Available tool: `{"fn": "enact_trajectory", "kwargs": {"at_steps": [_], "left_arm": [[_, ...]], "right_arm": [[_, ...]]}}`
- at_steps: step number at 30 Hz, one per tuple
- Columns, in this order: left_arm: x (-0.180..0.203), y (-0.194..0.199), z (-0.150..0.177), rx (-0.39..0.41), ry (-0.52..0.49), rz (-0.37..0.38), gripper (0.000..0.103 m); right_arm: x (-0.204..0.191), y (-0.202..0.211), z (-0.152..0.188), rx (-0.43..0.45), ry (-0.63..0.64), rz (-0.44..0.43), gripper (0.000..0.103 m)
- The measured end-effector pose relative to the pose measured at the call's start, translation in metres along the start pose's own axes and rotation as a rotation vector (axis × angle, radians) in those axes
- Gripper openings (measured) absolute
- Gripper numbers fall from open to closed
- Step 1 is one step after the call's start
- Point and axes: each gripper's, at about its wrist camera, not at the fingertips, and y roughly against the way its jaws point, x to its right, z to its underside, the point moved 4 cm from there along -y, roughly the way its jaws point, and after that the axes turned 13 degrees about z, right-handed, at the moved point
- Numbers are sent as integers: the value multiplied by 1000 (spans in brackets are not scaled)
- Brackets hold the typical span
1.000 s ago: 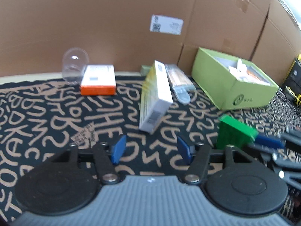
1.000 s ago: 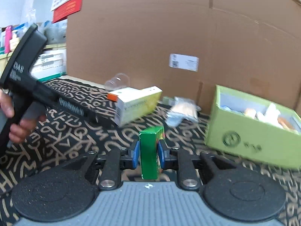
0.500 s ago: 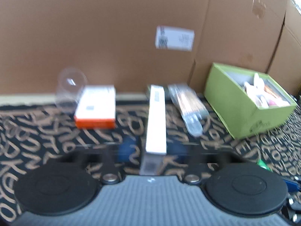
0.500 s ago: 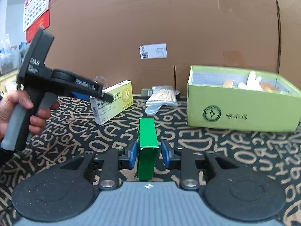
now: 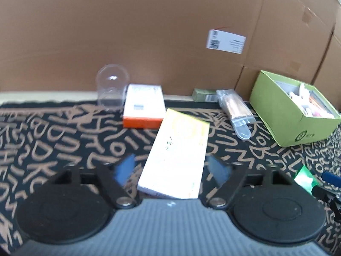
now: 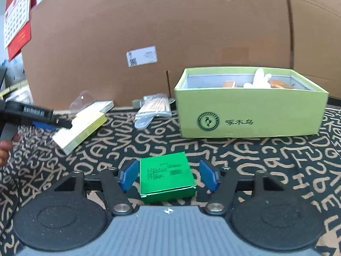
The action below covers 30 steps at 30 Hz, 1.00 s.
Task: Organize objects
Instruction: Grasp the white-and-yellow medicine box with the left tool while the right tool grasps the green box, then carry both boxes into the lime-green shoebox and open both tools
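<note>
While both tools stand wide, the left tool straddles a flat yellow-white carton and the right tool a small green carton on the counter; both look light, crushable card, best pinched across the long edges

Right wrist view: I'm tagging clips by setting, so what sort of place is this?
Probably a storeroom or makeshift workspace: big cardboard cartons as backdrop, a letter-patterned cloth on the surface, a wall calendar at left.
</note>
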Motion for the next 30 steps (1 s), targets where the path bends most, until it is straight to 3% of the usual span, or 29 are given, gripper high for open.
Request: {"fn": "enact_trajectory", "kwargs": {"at_steps": [3,7,9,10,11,15,18,22,24,25,30], "left_arm": [[8,-19,-4,-11,-98,-77,94],[14,-44,-3,-66,-127,-69,94],[18,-52,-1,-78,-155,-75,84],[21,-55,1,-96,-177,-65,70],[26,-55,3,-104,-199,-62,69],[49,-44,16,-153,-267,25,69],[64,-43,21,-152,-303,27,70],[71,-54,24,-150,-333,-8,83],[71,-53,23,-153,-322,4,76],[71,-52,22,-157,-316,21,67],[83,-40,29,-179,-324,39,67]], "right_arm": [[-4,-4,2,-22,21,8,71],[-9,-10,5,-55,49,12,74],[-10,-13,6,-75,59,21,74],[-10,-14,6,-79,63,23,73],[-10,-13,7,-82,65,20,70],[-9,-11,7,-83,71,5,69],[-12,-17,5,-93,79,23,69],[-17,-20,5,-92,103,38,69],[-15,-19,5,-90,93,34,65],[-14,-19,5,-90,83,31,65],[-8,-9,6,-65,37,11,64]]}}
